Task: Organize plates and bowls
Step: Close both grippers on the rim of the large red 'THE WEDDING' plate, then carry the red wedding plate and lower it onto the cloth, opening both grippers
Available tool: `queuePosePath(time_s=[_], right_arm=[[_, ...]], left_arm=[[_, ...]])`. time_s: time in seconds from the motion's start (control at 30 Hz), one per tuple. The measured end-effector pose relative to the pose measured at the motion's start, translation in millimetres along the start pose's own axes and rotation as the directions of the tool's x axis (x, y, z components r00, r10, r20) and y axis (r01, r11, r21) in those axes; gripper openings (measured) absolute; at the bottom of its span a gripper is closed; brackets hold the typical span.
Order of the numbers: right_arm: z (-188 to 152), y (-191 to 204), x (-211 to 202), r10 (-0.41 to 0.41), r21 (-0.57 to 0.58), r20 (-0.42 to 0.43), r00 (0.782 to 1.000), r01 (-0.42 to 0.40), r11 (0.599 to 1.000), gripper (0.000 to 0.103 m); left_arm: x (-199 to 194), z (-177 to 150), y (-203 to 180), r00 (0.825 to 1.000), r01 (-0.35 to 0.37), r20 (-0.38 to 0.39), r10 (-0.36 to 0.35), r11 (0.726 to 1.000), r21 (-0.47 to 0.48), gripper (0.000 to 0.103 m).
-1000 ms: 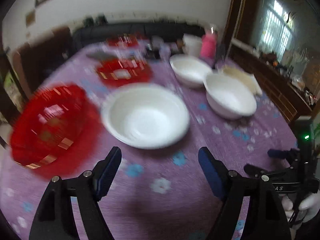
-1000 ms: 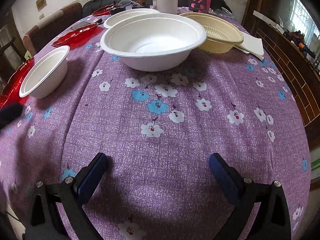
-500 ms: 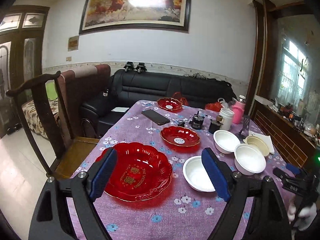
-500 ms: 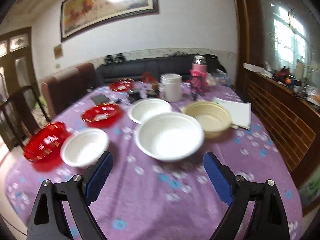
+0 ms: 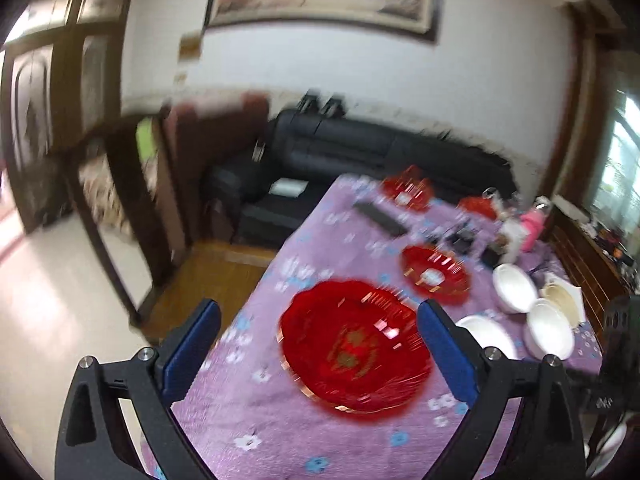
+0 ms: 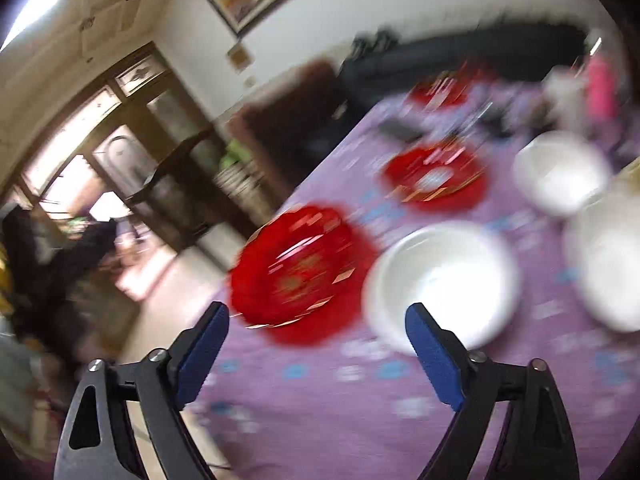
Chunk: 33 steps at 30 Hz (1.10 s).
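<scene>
A large red plate (image 5: 354, 346) lies near the table's front left, also in the right wrist view (image 6: 298, 272). A smaller red plate (image 5: 434, 274) lies behind it, and a third red plate (image 5: 406, 193) at the far end. White bowls (image 5: 514, 288) (image 5: 549, 328) and one nearer bowl (image 6: 440, 280) stand to the right. My left gripper (image 5: 318, 344) is open and empty above the large plate's near edge. My right gripper (image 6: 318, 348) is open and empty, between the large plate and the near bowl.
The table has a purple flowered cloth (image 5: 280, 420). A beige bowl (image 5: 562, 304), a pink bottle (image 5: 534, 228) and a dark phone (image 5: 378, 218) lie further back. A wooden chair (image 5: 120, 200) and a black sofa (image 5: 360, 156) stand beyond the table's left edge.
Both views have swung left and tilted, with motion blur. The left gripper has come lower toward the large red plate. The right gripper now faces the large plate and the near white bowl.
</scene>
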State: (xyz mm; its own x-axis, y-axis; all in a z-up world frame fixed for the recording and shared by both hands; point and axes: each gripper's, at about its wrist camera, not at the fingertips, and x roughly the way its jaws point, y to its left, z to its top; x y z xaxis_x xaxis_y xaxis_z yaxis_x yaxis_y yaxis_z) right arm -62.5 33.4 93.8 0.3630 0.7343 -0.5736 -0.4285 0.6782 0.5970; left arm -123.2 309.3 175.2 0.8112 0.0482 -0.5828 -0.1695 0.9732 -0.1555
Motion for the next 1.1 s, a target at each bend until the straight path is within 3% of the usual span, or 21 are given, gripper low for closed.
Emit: queuePosePath(time_s=[0.03, 0.1, 0.2, 0.43, 0.57, 0.7, 0.77, 0.83, 0.87, 0.9, 0.93, 1.0, 1.1], right_arm=[[-1.8, -0.3, 18.0, 0.04, 0.032, -0.038, 0.998, -0.038, 0.999, 0.085], [-4.4, 1.8, 41.2, 0.044, 0.06, -0.074, 0.996, -0.04, 0.997, 0.085], [-6.1, 4.8, 65.8, -0.007, 0.061, -0.098, 0.995, 0.013, 0.998, 0.085], [0.2, 3.7, 104.0, -0.16, 0.067, -0.105, 0.982, 0.168, 0.984, 0.085], [7.5, 2.7, 120.2, -0.187, 0.072, -0.107, 0.977, 0.195, 0.978, 0.085], [10.2, 8.4, 129.0, -0.208, 0.063, -0.11, 0.972, 0.216, 0.974, 0.083], [11.7, 7.3, 136.5, -0.224, 0.064, -0.119, 0.967, 0.233, 0.97, 0.08], [10.6, 6.0, 138.7, -0.237, 0.065, -0.122, 0.964, 0.246, 0.967, 0.073], [10.4, 3.4, 139.5, -0.241, 0.072, -0.123, 0.963, 0.251, 0.965, 0.064], [11.3, 0.9, 141.2, -0.244, 0.08, -0.124, 0.962, 0.254, 0.964, 0.051], [11.8, -2.3, 142.0, -0.258, 0.088, -0.125, 0.958, 0.27, 0.959, 0.047], [11.3, -8.7, 140.2, -0.269, 0.101, -0.116, 0.956, 0.281, 0.955, 0.03], [10.8, -11.5, 134.7, -0.264, 0.106, -0.102, 0.959, 0.275, 0.956, 0.026]], left_arm=[[10.5, -0.3, 6.7, 1.0, 0.006, -0.025, -0.006, 1.0, -0.013, 0.099], [31.0, -5.0, 20.7, 0.996, 0.022, -0.084, -0.026, 0.999, -0.042, 0.099], [62.0, -11.1, 41.7, 0.985, 0.043, -0.16, -0.059, 0.994, -0.102, 0.099], [134.3, -6.2, 64.1, 0.967, 0.045, -0.239, -0.087, 0.983, -0.176, 0.099], [176.5, -5.7, 60.3, 0.949, 0.034, -0.303, -0.083, 0.986, -0.165, 0.099], [205.8, -9.7, 52.5, 0.928, 0.066, -0.351, -0.123, 0.983, -0.171, 0.098], [216.0, -13.3, 48.9, 0.915, 0.077, -0.378, -0.138, 0.982, -0.171, 0.092], [220.8, -16.8, 44.3, 0.902, 0.104, -0.4, -0.162, 0.981, -0.165, 0.07], [218.9, -17.1, 40.5, 0.909, 0.091, -0.393, -0.137, 0.987, -0.134, 0.066], [218.8, -18.3, 37.8, 0.905, 0.096, -0.403, -0.138, 0.988, -0.123, 0.051], [219.1, -18.1, 36.5, 0.908, 0.073, -0.404, -0.11, 0.992, -0.107, 0.047], [215.8, -19.7, 38.7, 0.912, 0.05, -0.4, -0.088, 0.993, -0.104, 0.04], [210.4, -19.3, 49.2, 0.91, 0.053, -0.4, -0.109, 0.987, -0.149, 0.03]])
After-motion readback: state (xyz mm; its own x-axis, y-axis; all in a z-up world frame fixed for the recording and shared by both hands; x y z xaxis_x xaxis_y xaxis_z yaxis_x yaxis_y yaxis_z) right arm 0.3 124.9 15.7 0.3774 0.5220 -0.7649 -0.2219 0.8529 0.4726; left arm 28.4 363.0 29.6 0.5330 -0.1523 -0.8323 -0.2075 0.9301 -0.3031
